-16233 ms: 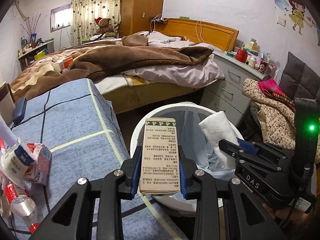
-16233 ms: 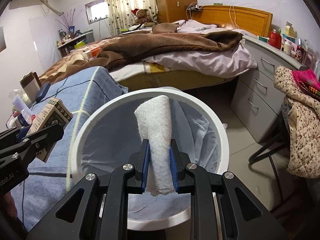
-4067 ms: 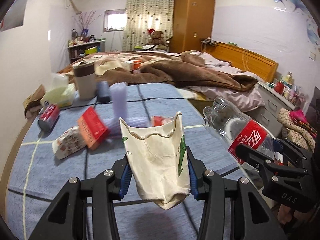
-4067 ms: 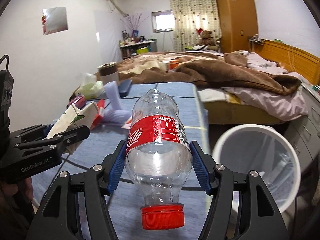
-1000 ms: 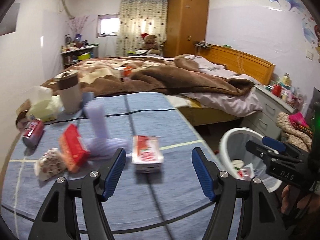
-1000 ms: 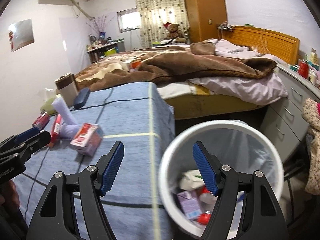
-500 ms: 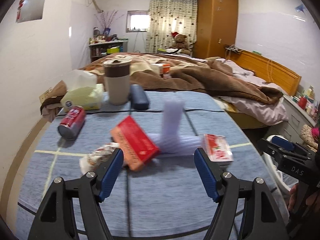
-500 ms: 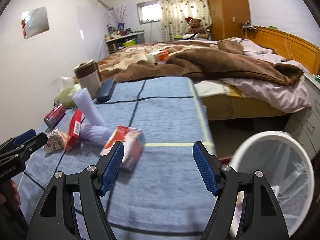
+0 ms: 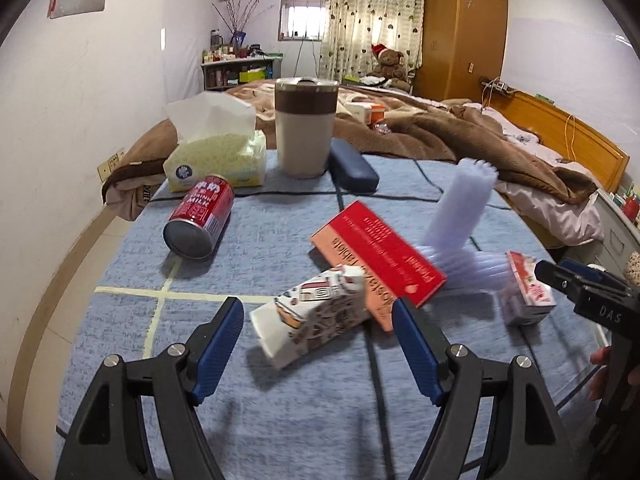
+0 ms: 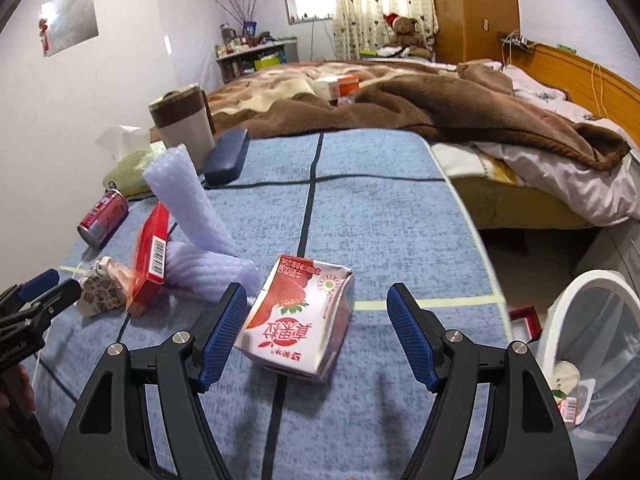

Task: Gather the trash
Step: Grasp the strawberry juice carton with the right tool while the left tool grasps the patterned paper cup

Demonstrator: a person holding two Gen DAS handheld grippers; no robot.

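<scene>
My left gripper [image 9: 320, 344] is open, its jaws on either side of a patterned white carton [image 9: 310, 314] lying on the blue table cloth [image 9: 280, 420]. A red box [image 9: 376, 254] leans behind the carton, beside a lilac foam piece [image 9: 460, 220] and a red can [image 9: 200, 216]. My right gripper [image 10: 316, 340] is open around a strawberry milk carton [image 10: 298, 326], which also shows in the left wrist view [image 9: 526, 292]. The white trash bin [image 10: 576, 332] stands at the lower right with trash inside.
A tissue pack [image 9: 218, 156], a tall cup [image 9: 306, 132] and a dark blue case [image 9: 352, 164] stand at the table's far end. A bed with a brown blanket [image 10: 440, 104] lies beyond. A red object [image 10: 524, 320] lies on the floor by the bin.
Both grippers have swung left from the bin and dropped toward the table. The left one now brackets the patterned carton, the right one the strawberry carton. Both stay open.
</scene>
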